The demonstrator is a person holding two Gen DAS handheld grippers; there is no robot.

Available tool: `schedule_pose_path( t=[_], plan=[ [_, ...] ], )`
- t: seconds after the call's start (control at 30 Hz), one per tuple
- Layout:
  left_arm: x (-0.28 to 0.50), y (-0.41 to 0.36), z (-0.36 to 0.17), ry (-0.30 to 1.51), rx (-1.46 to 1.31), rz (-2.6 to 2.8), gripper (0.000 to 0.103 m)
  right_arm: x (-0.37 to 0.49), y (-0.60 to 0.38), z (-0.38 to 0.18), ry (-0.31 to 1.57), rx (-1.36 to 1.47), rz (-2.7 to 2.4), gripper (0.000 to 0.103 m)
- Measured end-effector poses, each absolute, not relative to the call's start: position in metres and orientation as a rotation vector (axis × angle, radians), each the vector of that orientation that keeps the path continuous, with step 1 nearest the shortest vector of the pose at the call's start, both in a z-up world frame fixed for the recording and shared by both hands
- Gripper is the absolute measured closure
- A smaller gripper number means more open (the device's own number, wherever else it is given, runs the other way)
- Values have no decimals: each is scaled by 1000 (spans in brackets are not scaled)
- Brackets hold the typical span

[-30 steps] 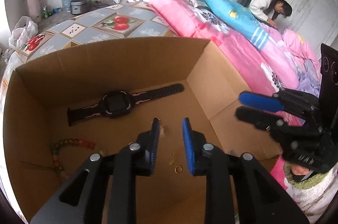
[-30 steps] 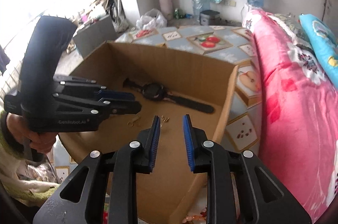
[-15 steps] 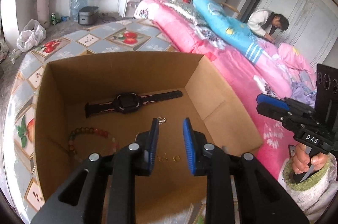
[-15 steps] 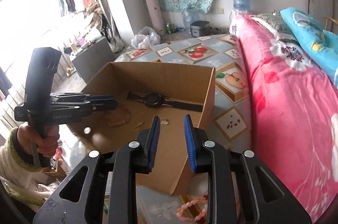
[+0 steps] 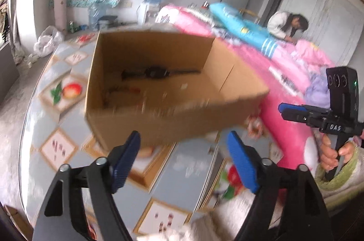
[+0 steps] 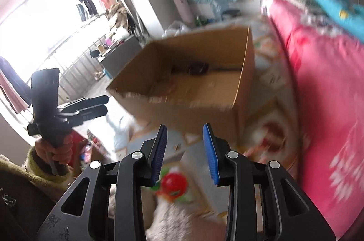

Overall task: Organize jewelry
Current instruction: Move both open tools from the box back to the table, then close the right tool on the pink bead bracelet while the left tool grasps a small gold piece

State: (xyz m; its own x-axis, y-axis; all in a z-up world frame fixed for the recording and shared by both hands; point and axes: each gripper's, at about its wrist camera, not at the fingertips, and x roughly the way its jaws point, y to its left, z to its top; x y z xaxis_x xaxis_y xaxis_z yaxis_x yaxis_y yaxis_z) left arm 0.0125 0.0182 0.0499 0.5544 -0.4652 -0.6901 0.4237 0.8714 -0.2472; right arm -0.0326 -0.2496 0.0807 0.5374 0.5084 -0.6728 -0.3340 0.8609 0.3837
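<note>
An open cardboard box stands on the patterned table; it also shows in the right wrist view. A black watch lies on its floor at the back, also seen from the right. A beaded bracelet lies blurred at the box's left. My left gripper is open wide and empty, pulled back in front of the box. My right gripper is open and empty, also in front of the box. Both views are blurred by motion.
The round table has a fruit-pattern cloth. A pink bed lies right of the box, with a person at its far end. A pink bead string lies on the table near the box's right corner.
Both grippers have drawn back and up out of the box and opened from nearly shut to open. The box now lies farther away in both views.
</note>
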Motion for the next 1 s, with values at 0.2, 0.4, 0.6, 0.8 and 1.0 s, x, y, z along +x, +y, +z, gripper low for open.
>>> schedule_pose_path(
  t=[0.2, 0.4, 0.6, 0.8, 1.0],
  plan=[
    [19, -2, -13, 1028, 128, -270, 22, -15, -213, 29, 981, 194, 486, 71],
    [26, -8, -37, 1088, 123, -205, 20, -1, -160, 9, 988, -17, 457, 71],
    [26, -13, -39, 1081, 125, -199, 11, 8, -136, 0, 963, -115, 420, 74],
    [27, -17, -43, 1081, 121, -195, 6, 14, -124, -1, 952, -159, 420, 88],
    [28, -26, -44, 1079, 119, -190, 6, 4, -116, -1, 961, -176, 431, 92]
  ],
)
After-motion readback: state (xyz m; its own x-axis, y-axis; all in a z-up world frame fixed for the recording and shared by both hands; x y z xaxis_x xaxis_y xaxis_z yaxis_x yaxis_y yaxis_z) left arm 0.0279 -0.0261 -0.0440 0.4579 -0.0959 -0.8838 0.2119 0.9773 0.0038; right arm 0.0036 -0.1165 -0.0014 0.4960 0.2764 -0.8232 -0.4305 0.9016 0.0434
